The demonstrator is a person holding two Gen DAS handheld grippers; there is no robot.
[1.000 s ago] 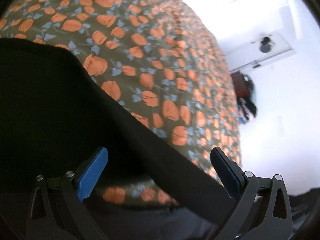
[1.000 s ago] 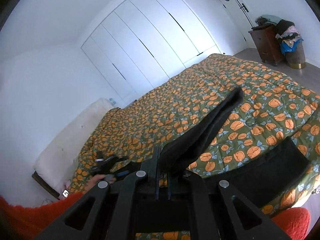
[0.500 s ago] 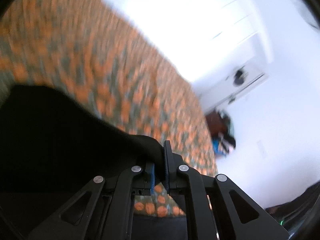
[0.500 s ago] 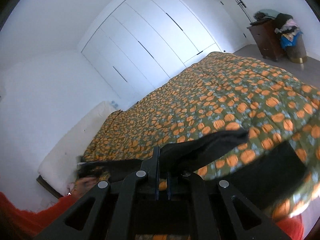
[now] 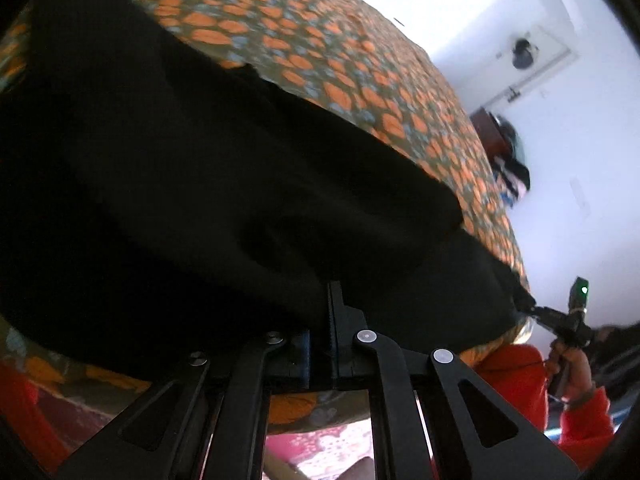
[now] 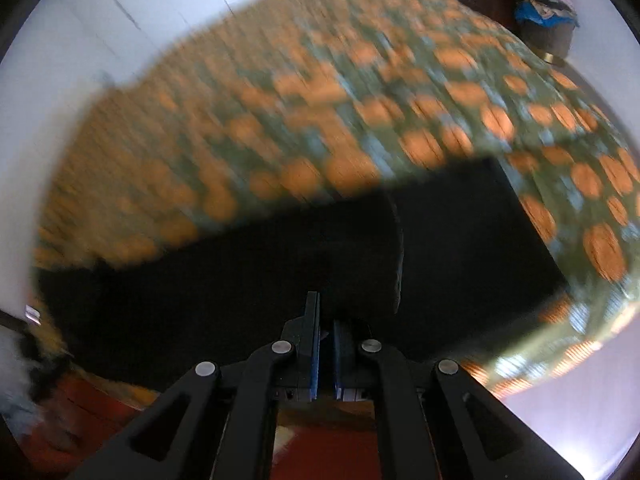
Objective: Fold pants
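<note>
Where the left wrist view looks along its fingers, black pants (image 5: 224,184) spread in thick overlapping layers across orange-and-green floral bedspread (image 5: 328,52), near the bed's close edge. Left gripper (image 5: 326,300) low centre, jaws together and clamped on a fold of the pants cloth; blue pad faces visible just below the pinch. Fabric bunched and lapped over itself directly above the fingertips, one layer lying over another toward the right. Right gripper (image 5: 538,312) visible at the far right of that view, at the pants' right corner, cloth drawn out to its tip; small green light lit on its body. Held by right hand (image 5: 568,364) in a red sleeve.

From the right wrist view: right gripper (image 6: 326,312) with jaws drawn close, blue pads nearly meeting, black cloth pinched between them. Pants (image 6: 460,240) lying as a broad dark panel over the bedspread (image 6: 360,100), a curved fabric edge standing just right of the fingertips. Heavy motion blur over the bedspread and the left side of that view; detail there not readable. White wardrobe doors (image 6: 132,12) behind the bed. Pile of clothes (image 6: 544,0) on dark furniture at upper right.
</note>
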